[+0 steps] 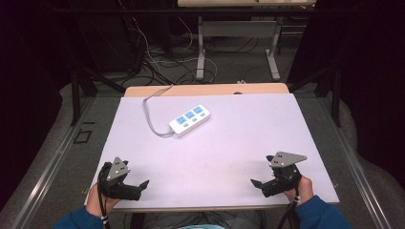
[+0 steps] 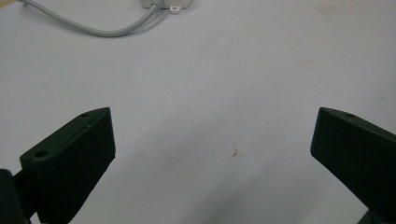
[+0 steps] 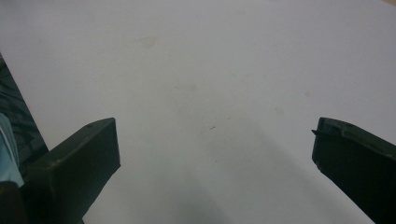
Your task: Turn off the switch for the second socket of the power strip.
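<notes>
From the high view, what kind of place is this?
Probably a lab or data-recording workstation, not a home. A white work table carries one power strip; loose cables sprawl on the floor behind it, dark curtains close in the sides, and the left tool and right tool wait open at the near edge.

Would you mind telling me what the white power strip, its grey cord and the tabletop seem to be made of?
White power strip with blue sockets: probably moulded plastic, smooth with rounded edges and a slight sheen. Grey cord: likely rubber or PVC sheathing, since it bends in loose curves and looks matte. Pale tabletop: apparently a matte laminate or painted board, flat and faintly stained; a bare wood edge shows at the far side.
</notes>
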The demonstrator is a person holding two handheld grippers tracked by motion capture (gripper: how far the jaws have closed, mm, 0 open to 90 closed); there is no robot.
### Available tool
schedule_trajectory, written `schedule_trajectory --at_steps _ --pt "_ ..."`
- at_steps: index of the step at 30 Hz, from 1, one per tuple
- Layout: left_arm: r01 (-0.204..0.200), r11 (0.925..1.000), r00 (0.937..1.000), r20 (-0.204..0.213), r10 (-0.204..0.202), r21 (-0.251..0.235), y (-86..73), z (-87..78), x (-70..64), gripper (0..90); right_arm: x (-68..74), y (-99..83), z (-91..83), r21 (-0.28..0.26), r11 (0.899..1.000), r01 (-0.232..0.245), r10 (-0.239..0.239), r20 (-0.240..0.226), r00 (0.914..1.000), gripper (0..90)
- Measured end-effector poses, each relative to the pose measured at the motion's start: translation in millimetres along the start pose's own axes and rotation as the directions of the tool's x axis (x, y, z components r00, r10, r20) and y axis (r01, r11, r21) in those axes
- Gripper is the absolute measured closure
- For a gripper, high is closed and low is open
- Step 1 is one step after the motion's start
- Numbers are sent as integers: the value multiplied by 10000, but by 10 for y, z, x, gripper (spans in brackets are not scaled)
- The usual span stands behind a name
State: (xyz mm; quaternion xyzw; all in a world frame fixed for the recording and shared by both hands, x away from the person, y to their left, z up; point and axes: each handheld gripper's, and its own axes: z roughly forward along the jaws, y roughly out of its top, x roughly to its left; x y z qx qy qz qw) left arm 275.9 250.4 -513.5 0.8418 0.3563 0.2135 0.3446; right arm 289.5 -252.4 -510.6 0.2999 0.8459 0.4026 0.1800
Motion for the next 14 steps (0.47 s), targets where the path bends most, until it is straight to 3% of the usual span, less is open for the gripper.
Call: schedule_trajectory --at_steps 14 --pt "-46 10000 10000 35 46 25 7 15 6 0 -18 -1 1 19 10000 83 -82 -25 10000 3"
